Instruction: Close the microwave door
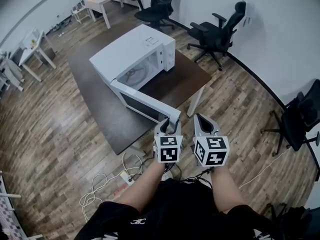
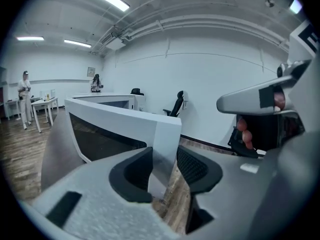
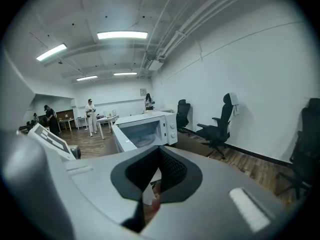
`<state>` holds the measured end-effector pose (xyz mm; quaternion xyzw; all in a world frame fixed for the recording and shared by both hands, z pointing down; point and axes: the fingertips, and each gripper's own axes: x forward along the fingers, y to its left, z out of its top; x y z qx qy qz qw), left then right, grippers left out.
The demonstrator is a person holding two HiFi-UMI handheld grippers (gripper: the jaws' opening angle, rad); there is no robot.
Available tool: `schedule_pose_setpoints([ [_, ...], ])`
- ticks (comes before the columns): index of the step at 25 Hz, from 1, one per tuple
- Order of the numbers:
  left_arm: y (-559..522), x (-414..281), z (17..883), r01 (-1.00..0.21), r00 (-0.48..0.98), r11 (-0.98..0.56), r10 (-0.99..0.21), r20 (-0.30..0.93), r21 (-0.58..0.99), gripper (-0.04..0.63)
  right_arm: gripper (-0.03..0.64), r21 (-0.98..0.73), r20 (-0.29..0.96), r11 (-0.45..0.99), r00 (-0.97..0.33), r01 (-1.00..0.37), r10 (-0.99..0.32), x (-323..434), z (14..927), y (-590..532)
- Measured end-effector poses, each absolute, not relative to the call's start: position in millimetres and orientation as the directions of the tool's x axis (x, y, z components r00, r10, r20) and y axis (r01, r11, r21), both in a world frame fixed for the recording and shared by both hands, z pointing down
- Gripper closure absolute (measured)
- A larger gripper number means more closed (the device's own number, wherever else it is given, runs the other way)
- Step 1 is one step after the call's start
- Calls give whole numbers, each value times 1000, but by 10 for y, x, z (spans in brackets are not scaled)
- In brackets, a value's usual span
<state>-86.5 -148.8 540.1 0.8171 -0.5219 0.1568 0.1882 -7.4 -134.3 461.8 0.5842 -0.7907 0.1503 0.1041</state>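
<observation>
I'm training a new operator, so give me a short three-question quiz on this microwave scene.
1. True or false: the microwave has its door shut.
2. What stands between the pads of the left tongs? A) a chair arm B) the door's free edge C) nothing
3. Fill in: the microwave stands on a dark ____.
Key: 1 false, the door stands open; 2 B; 3 table.
</observation>
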Motion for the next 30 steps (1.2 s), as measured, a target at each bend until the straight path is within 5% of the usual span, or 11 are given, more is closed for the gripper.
schedule_pose_setpoints([
  [15,-1863,-641,5403,-924,379,-358,-806,455,135,434,607,-125,338,148,-183,-981,-923,425,4670,-1490],
  [30,-2570,-360,5409,-944,328,-310,-827,456,116,446,607,-152,304,220,-258,-964,-917,690,4651,-2362],
])
